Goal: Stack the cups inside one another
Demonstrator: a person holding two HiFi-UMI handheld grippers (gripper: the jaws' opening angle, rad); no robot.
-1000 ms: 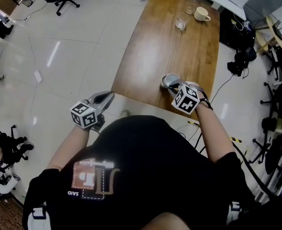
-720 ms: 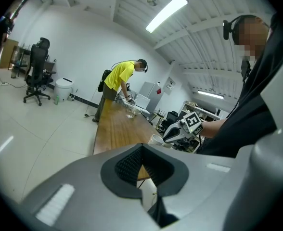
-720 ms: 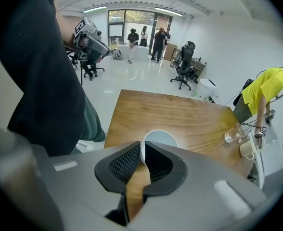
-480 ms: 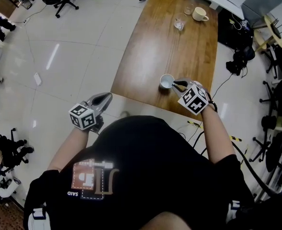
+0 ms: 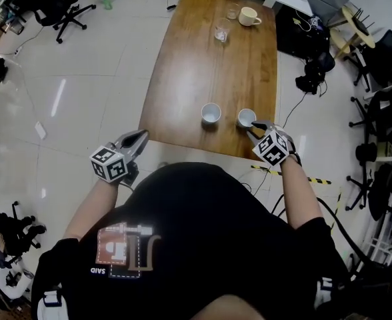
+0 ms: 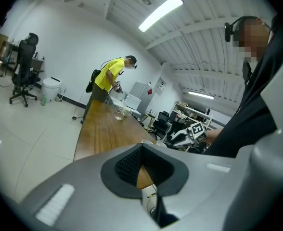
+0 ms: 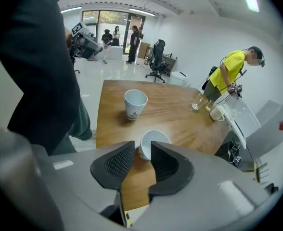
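Note:
Two white paper cups are on the wooden table (image 5: 196, 65) near its front edge. One cup (image 5: 211, 113) (image 7: 135, 104) stands upright and free. The other cup (image 5: 247, 117) (image 7: 155, 141) is to its right, close to the table's right edge. My right gripper (image 5: 255, 125) (image 7: 142, 147) is shut on that cup's near wall, the rim showing just beyond the fingertips. My left gripper (image 5: 140, 137) (image 6: 141, 147) hangs off the table's front left corner, jaws shut with nothing in them.
At the table's far end stand a cream mug (image 5: 249, 16) and two glasses (image 5: 221, 31) (image 5: 231, 11). A person in a yellow shirt (image 7: 230, 71) (image 6: 108, 78) works there. Office chairs (image 5: 56, 5) and cables (image 5: 313, 79) lie around on the floor.
My right gripper has moved right with one cup, and the other cup stays standing alone on the table to its left. The left gripper has hardly moved.

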